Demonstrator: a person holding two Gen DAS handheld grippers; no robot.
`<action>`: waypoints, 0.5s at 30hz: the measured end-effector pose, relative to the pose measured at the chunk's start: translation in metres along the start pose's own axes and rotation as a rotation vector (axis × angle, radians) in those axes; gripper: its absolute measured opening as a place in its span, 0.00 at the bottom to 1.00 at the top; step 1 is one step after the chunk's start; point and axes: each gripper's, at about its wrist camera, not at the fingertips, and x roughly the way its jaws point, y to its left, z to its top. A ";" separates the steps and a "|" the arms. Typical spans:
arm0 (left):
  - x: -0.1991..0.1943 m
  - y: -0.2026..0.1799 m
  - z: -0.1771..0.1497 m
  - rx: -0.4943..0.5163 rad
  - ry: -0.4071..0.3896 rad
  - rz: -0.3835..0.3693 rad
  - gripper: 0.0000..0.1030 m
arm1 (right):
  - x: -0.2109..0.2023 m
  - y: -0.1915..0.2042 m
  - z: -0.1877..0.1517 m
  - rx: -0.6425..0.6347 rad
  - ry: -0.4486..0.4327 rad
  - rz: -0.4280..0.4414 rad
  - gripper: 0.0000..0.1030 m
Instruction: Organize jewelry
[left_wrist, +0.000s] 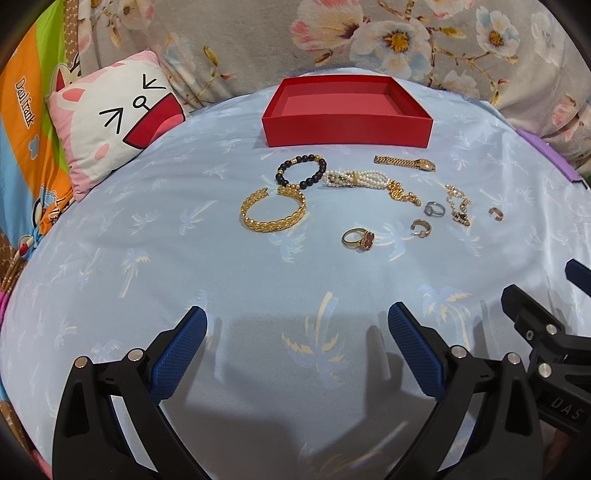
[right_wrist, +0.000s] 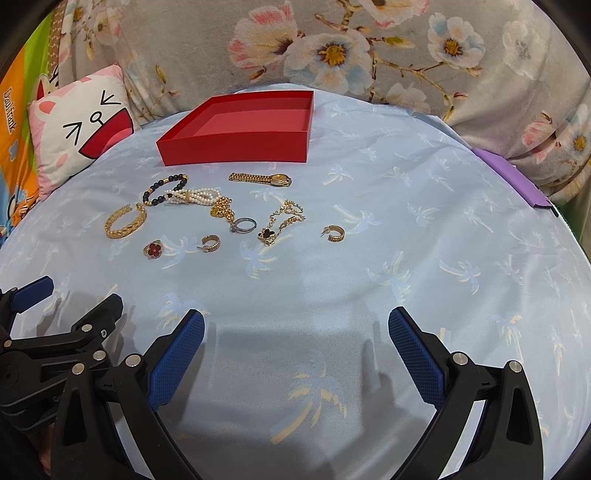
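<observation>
An empty red box (left_wrist: 347, 129) (right_wrist: 236, 147) stands at the far side of the blue sheet. In front of it lie a gold bangle (left_wrist: 273, 216) (right_wrist: 123, 222), a black bead bracelet (left_wrist: 301, 170) (right_wrist: 162, 190), a pearl bracelet (left_wrist: 354, 180) (right_wrist: 194, 196), a gold watch (left_wrist: 404, 163) (right_wrist: 260, 179), a red-stone ring (left_wrist: 359, 238) (right_wrist: 152, 249), a silver ring (left_wrist: 434, 209) (right_wrist: 244, 224), a gold chain (left_wrist: 458, 206) (right_wrist: 282, 221) and two hoop earrings (left_wrist: 421, 228) (right_wrist: 335, 233). My left gripper (left_wrist: 297, 332) and right gripper (right_wrist: 295, 332) are open, empty, well short of the jewelry.
A cartoon cat pillow (left_wrist: 114, 118) (right_wrist: 77, 129) lies at the back left. A flowered grey cloth (left_wrist: 369, 37) rises behind the box. A purple edge (right_wrist: 513, 177) shows at the right. The right gripper (left_wrist: 546, 332) shows beside my left one.
</observation>
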 end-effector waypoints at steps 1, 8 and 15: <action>-0.002 0.005 -0.002 -0.023 -0.008 -0.032 0.94 | 0.000 -0.001 -0.001 0.004 -0.003 0.006 0.95; 0.003 0.043 0.016 -0.131 -0.002 -0.109 0.94 | 0.001 -0.005 0.001 0.026 0.013 0.026 0.95; 0.033 0.043 0.058 -0.069 0.024 -0.106 0.94 | 0.002 -0.004 0.003 0.023 0.031 0.037 0.95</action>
